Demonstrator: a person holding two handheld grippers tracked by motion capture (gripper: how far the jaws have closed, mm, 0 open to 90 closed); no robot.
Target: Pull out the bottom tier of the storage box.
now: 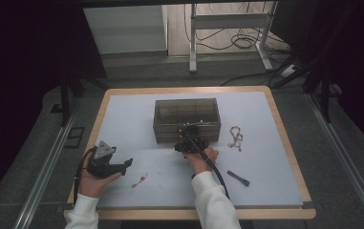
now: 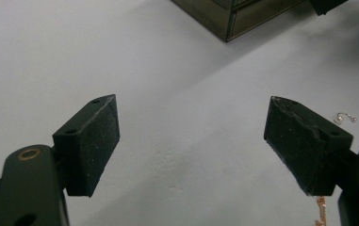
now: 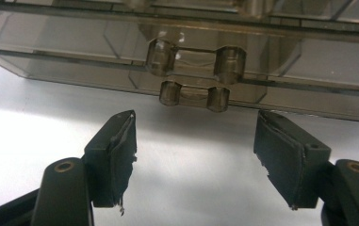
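Centrally, a smoky transparent box point(image 1: 187, 119) with drawers stands on the pale surface point(image 1: 132, 119), toward its far half. The right hand-held gripper point(image 1: 189, 138) is held against the box's near face; in the right gripper view its jaws stand wide and apart, with nothing between them, just short of the box front. That view shows two paired drawer handles point(image 3: 195, 59), one pair above the other point(image 3: 194, 97), lying ahead of the gap between the pads, untouched. The right hand point(image 1: 199, 158) grips the tool from behind, and a black cable trails from it toward the near edge. The left hand-held gripper point(image 1: 124, 164) rests low on the surface near the left near corner, well apart from the box, held in the left hand point(image 1: 96, 179); its jaws are likewise wide and empty, with bare surface between the pads point(image 2: 92, 141). A small ring-like earring point(image 2: 345, 117) lies just beyond the right-side pad, and a rose-coloured chain point(image 2: 319, 209) shows at the bottom edge. From above, a chain point(image 1: 140, 180) lies just beside the left tool, a beaded bracelet point(image 1: 236, 138) lies right of the box, and a black pen-like stick point(image 1: 238, 178) lies near the right forearm.
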